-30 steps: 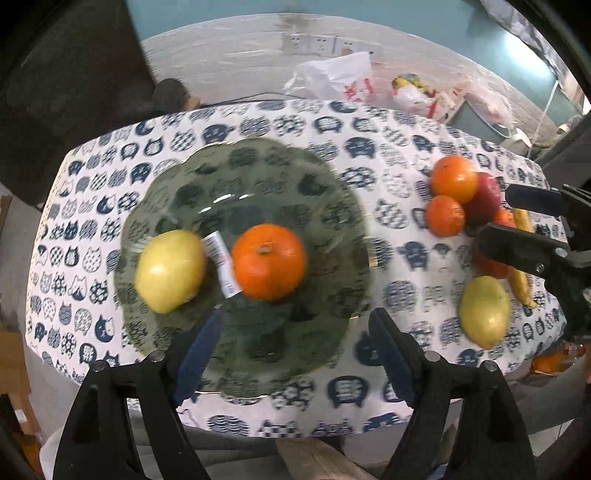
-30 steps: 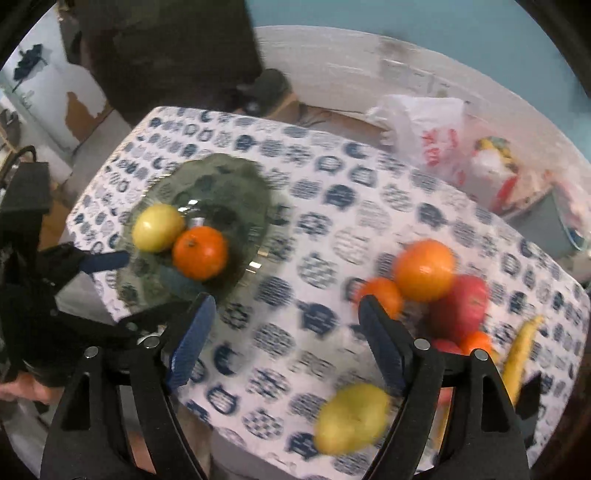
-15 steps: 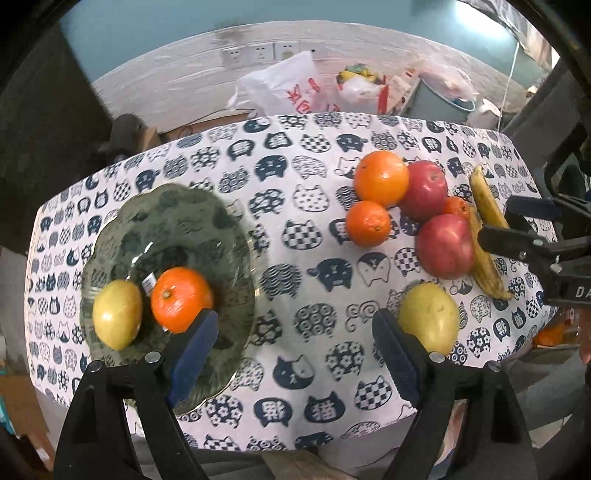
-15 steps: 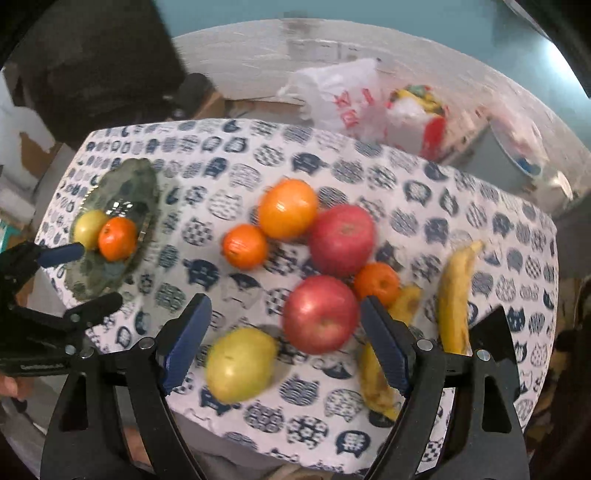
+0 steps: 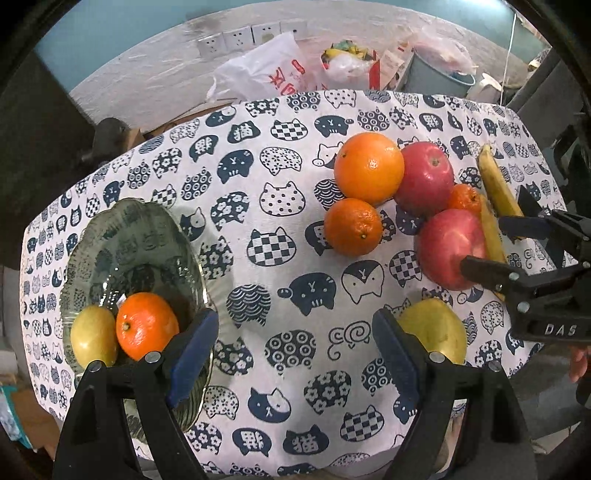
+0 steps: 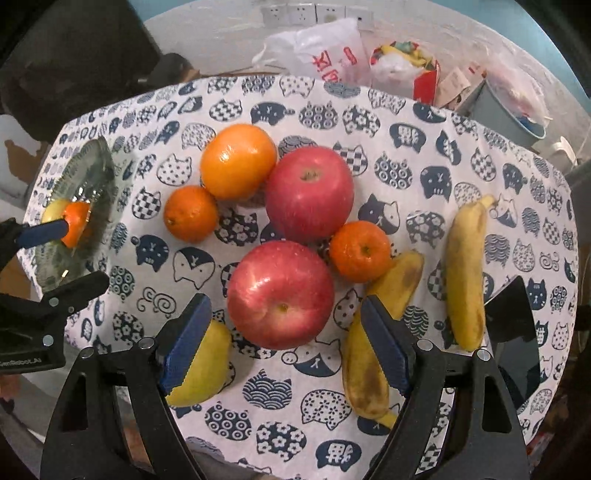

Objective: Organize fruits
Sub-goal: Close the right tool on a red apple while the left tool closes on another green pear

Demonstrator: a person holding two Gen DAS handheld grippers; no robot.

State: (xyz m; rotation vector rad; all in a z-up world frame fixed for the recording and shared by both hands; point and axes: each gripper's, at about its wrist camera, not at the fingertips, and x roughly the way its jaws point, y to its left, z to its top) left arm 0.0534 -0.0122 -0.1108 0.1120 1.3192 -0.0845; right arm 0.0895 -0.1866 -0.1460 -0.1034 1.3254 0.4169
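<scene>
Fruit sort, cat-print table: my left gripper (image 5: 291,339) hangs spread wide w/ nothing between its blue pads (image 5: 192,354), over bare tablecloth (image 5: 280,206) between the glass plate (image 5: 122,236) and the loose fruit. On the plate, near edge: a yellow-green pear (image 5: 92,336) touching a small orange (image 5: 146,325).

My right gripper (image 6: 286,347) is also released, jaws apart, poised around the near red apple (image 6: 280,295) w/o touching it. Just behind that apple sits a second red apple (image 6: 308,194), w/ a large orange (image 6: 238,160) against its left side and a small mandarin (image 6: 190,214) just left of both. Another mandarin (image 6: 360,251) is tucked at the right, between the two apples and a banana (image 6: 373,332) that runs under the right pad. A second banana (image 6: 463,273) lies further right, apart from the first. A loose pear (image 6: 201,365) lies at the front edge, partly behind the left pad.

Bkgd, past the table: white plastic bag w/ red print (image 6: 325,48), wall sockets (image 6: 314,13), grey bin (image 6: 502,114). A dark flat object (image 6: 513,332) rests on the cloth at right; can't tell what it is.
</scene>
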